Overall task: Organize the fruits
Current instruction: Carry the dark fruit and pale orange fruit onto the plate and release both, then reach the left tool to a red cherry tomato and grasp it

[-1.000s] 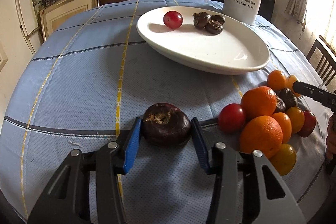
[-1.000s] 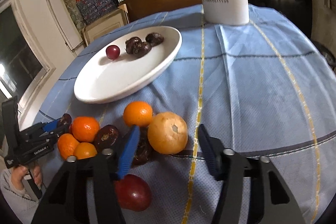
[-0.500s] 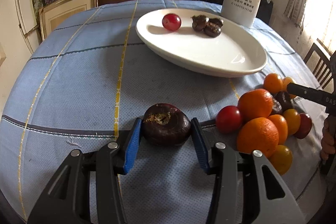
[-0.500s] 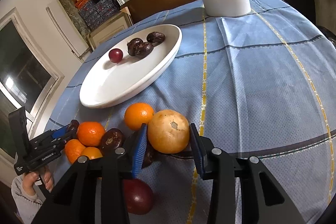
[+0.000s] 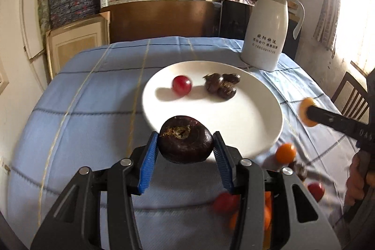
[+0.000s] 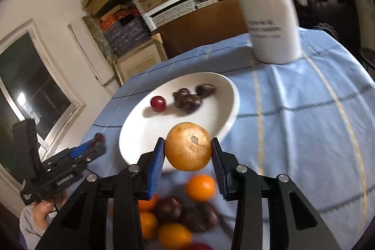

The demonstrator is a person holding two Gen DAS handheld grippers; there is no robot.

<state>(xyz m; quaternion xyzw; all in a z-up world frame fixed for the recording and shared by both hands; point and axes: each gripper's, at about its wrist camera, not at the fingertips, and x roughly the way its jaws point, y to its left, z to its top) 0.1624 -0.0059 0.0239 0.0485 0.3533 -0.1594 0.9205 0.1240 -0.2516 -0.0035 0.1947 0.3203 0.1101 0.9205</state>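
Observation:
My left gripper (image 5: 185, 148) is shut on a dark purple round fruit (image 5: 185, 142) and holds it in the air at the near rim of the white plate (image 5: 246, 118). My right gripper (image 6: 188, 155) is shut on a yellow-orange fruit (image 6: 188, 149) and holds it above the plate's near rim (image 6: 140, 130). The plate holds a red fruit (image 5: 181, 85) and three dark fruits (image 5: 221, 86). The pile of oranges and dark fruits (image 6: 178, 210) lies on the cloth below the right gripper. The right gripper also shows in the left wrist view (image 5: 309, 113).
A white thermos jug (image 5: 267, 27) stands behind the plate at the far right of the blue checked tablecloth (image 5: 89, 95). A wooden chair (image 5: 351, 95) stands at the right edge. Shelves and boxes line the wall behind.
Both grippers closed on their fruits and lifted them off the cloth, moving up and towards the plate. The fruit pile has dropped low in both views.

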